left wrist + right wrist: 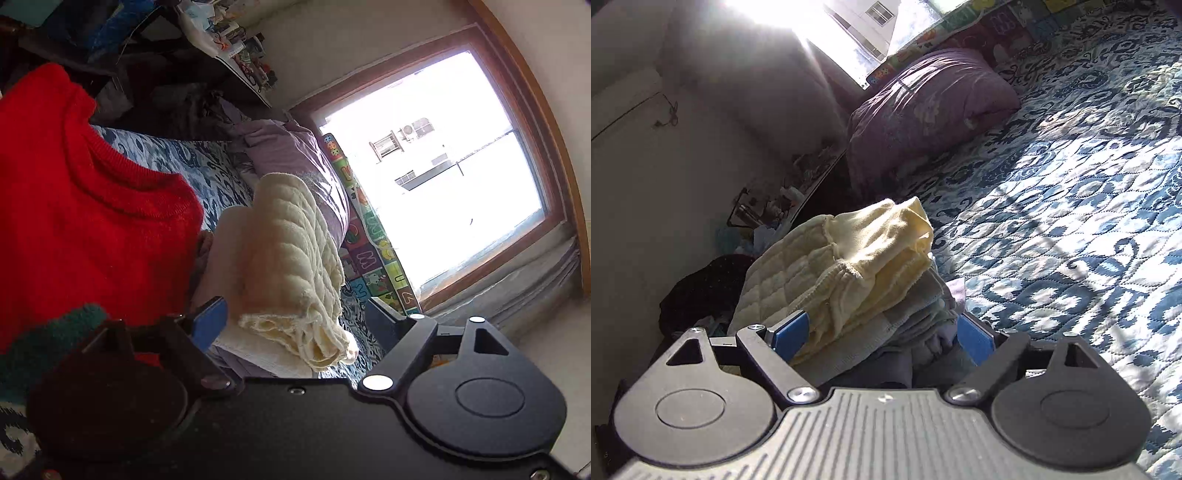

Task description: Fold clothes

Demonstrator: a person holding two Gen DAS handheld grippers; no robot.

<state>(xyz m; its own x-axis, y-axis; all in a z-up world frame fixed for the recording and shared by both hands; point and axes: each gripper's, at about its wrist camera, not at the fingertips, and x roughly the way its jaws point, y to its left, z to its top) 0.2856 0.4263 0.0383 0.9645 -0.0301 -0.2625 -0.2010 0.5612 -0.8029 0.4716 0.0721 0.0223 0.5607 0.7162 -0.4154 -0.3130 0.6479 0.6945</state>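
Between the blue pads of both handheld tools sits a stack of folded clothes on a bed, a cream quilted garment (846, 258) on top and grey and lilac pieces (923, 328) beneath it. Seen from the right wrist, the right gripper (882, 336) has its jaws spread wide on either side of the pile, the pads close to the cloth but not visibly pinching it. From the left wrist, the left gripper (295, 321) is likewise spread, the cream quilted garment (291, 251) lying just ahead between its fingers, a red knitted sweater (77, 206) draped close on its left side and something teal and fuzzy (51, 339) beside the left finger. Ahead of both tools stretches the blue-and-white patterned bedspread (1071, 206), with a purple pillow (931, 107) further off toward the bright window (443, 162). Folding of the cream piece looks finished, so the step in hand is probably squaring or shifting the pile. Next, the sweater likely needs taking up, which calls for closing on its edge without toppling the stack
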